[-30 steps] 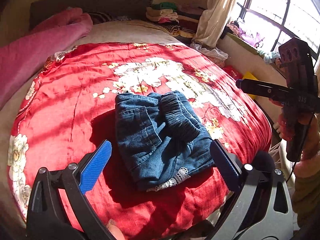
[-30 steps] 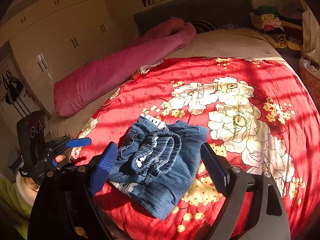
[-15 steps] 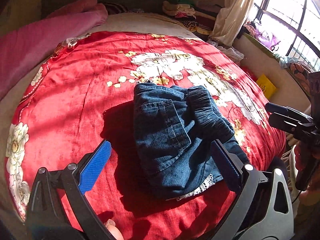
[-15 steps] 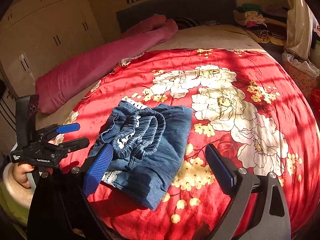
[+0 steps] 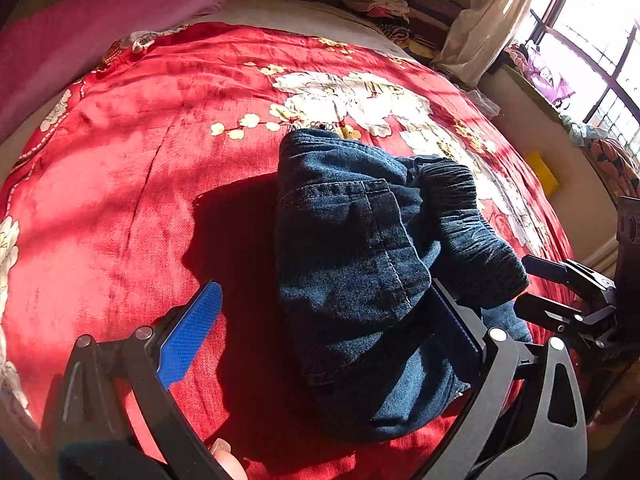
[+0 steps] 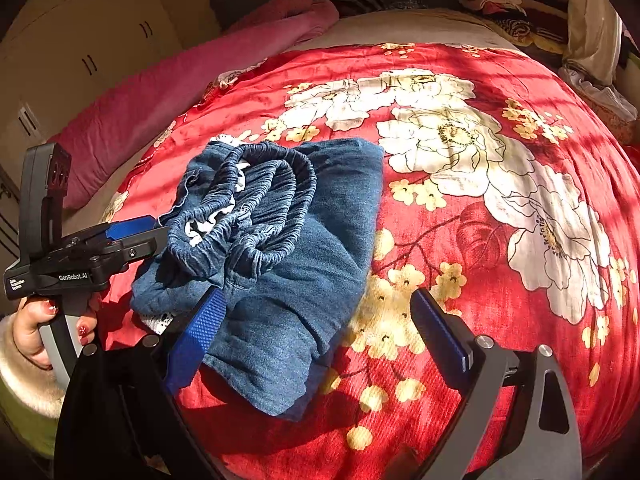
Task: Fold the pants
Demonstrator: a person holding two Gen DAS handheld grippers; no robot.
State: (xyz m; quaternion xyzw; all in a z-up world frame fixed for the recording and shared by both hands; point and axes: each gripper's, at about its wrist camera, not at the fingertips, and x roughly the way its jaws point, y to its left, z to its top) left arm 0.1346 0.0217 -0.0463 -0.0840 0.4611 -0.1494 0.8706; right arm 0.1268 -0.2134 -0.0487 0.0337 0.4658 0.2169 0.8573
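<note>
One pair of denim pants, already bundled, lies on the red floral blanket of the bed, elastic waistband uppermost. Left gripper and right gripper both stand open, straddling the near edge of the bundle. The cloth looks soft, limp and moderately heavy, not slippery; the thick layered edges or the waistband likely offer the firmest hold.

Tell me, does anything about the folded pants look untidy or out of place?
Yes. The denim pants are a bundle, not a flat fold: the elastic waistband sits bunched on top, and white lace trim sticks out at the edge near the left gripper.
</note>
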